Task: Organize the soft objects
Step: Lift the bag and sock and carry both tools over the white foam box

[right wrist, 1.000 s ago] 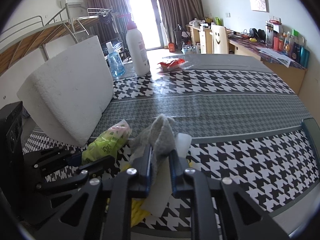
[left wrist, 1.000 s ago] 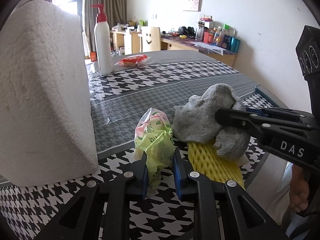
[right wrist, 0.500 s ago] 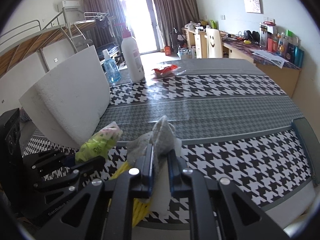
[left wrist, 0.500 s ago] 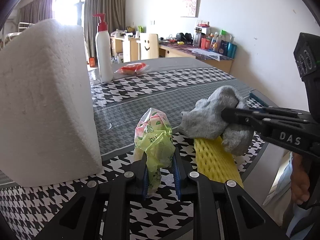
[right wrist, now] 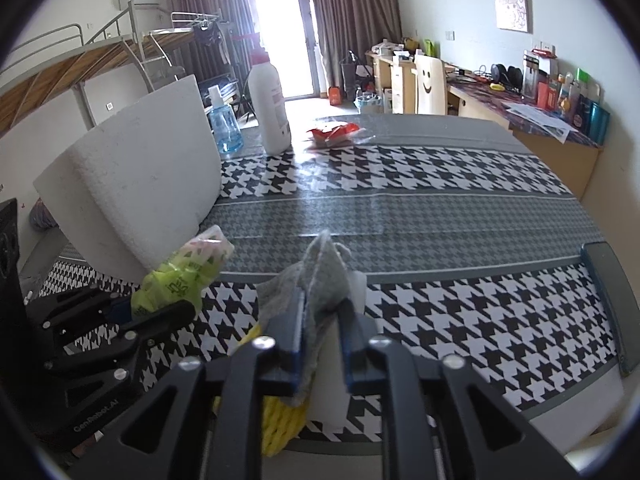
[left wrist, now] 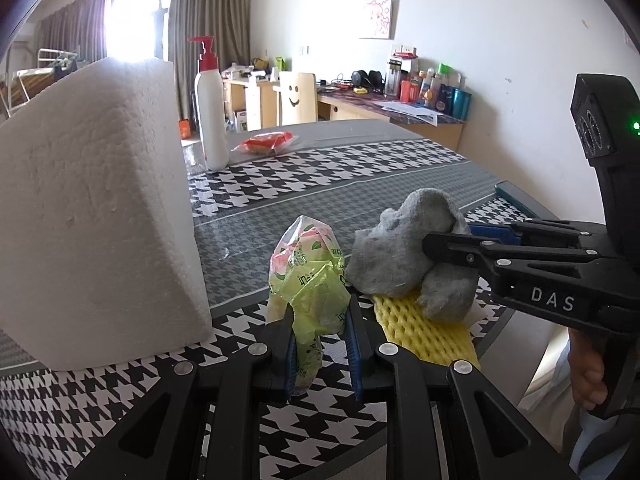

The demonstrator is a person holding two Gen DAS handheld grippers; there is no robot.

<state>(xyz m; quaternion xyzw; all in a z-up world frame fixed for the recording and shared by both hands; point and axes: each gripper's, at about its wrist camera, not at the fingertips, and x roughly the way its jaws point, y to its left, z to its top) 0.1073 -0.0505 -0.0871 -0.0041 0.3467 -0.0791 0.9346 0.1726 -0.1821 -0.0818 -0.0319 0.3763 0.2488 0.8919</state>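
The left gripper reaches low and level over the near edge of the table, its blue-padded fingers pressed in on the neck of a crumpled green plastic bag, which stands up between them with its pink-printed top above the fingertips. The right gripper comes in from the right at about the same height, angled across toward the left one; its fingers are drawn in on a bunched grey sock, a fold of which pokes up between the pads. In the left wrist view a bit of the person's right hand shows on the handle, below the black camera housing.

The sock hangs just over a yellow foam fruit net that lies flat on the table, whether touching it I cannot tell, with a piece of white foam sheet showing beside the net. Bag and sock sit just beside each other.

The table wears a black-and-white houndstooth cloth with a grey band across the middle. A big white polystyrene block stands to the left, near the bag. Farther back are a white pump bottle with a red top, a blue spray bottle and a red snack packet. Beyond lie a cluttered desk, a chair with a smiley face, brown curtains and a loft bed.
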